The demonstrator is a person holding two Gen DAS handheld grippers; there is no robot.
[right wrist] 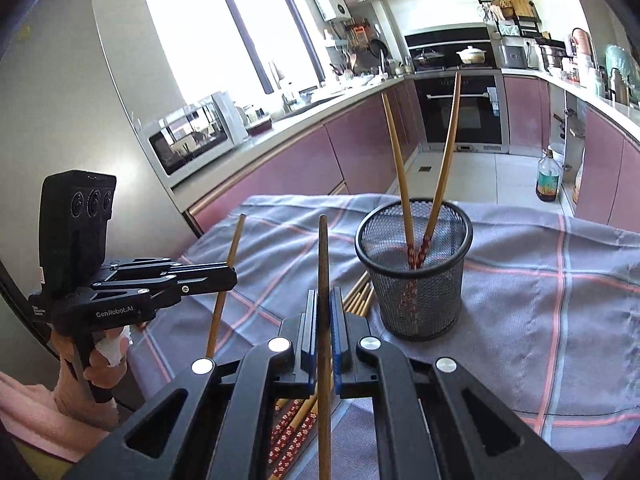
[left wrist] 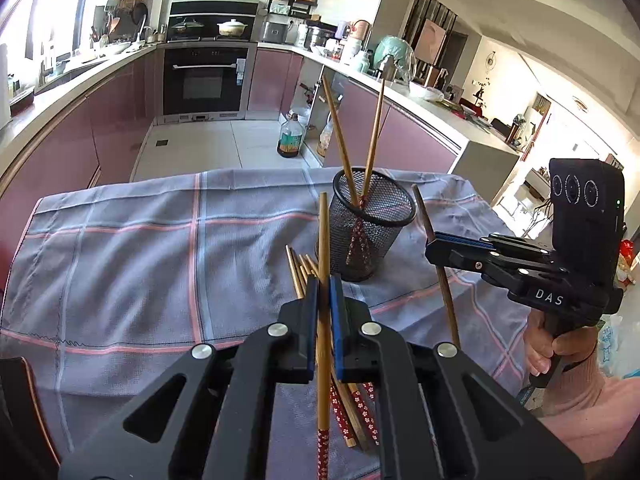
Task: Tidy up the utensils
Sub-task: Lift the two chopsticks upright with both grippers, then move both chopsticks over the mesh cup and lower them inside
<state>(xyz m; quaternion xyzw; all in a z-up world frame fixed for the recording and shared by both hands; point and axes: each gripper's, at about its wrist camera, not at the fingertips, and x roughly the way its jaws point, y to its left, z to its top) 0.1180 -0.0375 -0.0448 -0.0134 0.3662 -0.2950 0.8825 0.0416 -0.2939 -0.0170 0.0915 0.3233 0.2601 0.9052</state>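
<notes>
A black mesh cup (left wrist: 372, 224) (right wrist: 416, 272) stands on the checked cloth with two chopsticks (left wrist: 340, 140) (right wrist: 400, 168) leaning in it, red patterned ends down. My left gripper (left wrist: 324, 292) is shut on one upright chopstick (left wrist: 323, 248), in front of the cup. My right gripper (right wrist: 324, 304) is shut on another upright chopstick (right wrist: 323, 264), left of the cup. Each gripper shows in the other's view, the right (left wrist: 434, 246) and the left (right wrist: 228, 276). A pile of loose chopsticks (left wrist: 304, 268) (right wrist: 358, 296) lies on the cloth beneath the grippers, beside the cup.
The table is covered by a grey-blue cloth with pink stripes (left wrist: 160, 240) (right wrist: 540, 300). Beyond its far edge are the kitchen floor, pink cabinets, an oven (left wrist: 206, 80) and an oil bottle (left wrist: 290, 136) on the floor. A microwave (right wrist: 192, 136) stands on the left counter.
</notes>
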